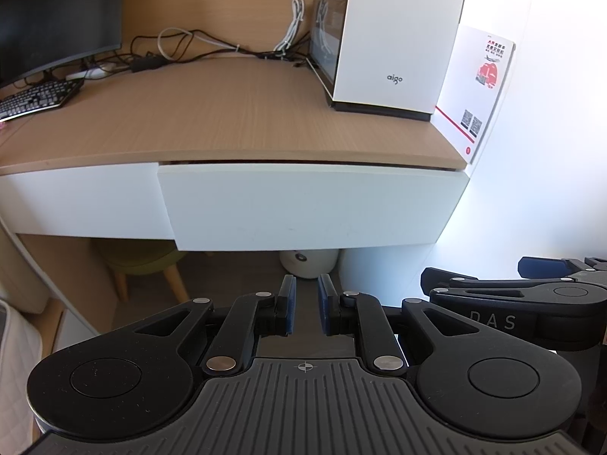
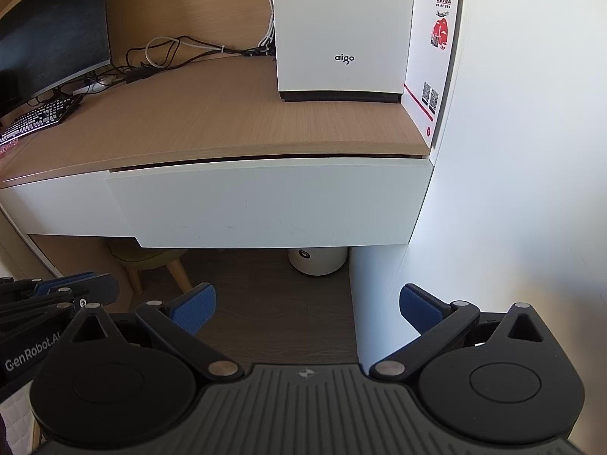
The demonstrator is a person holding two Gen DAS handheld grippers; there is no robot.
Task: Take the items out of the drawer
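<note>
Both tools hang in front of the white drawer, neither touching it.

The drawer (image 2: 273, 201) sits under the front edge of the wooden bench (image 1: 212, 113), its front standing slightly proud of the panel beside it, perhaps barely ajar, though the thin dark gap along its top shows nothing inside. Below the drawer, the left tool (image 1: 306, 309) has its blue pads drawn almost together with nothing between them. The right tool (image 2: 305, 309), also below the drawer, is spread wide and empty. Above the drawer, a white computer case (image 2: 341, 26) stands at the bench's right end with a white card (image 2: 432, 57) leaning beside it; a keyboard (image 1: 38, 96) and monitor (image 1: 57, 11) lie far to the left. Under the drawer, a small white bin (image 2: 318, 259) stands on the floor.
</note>
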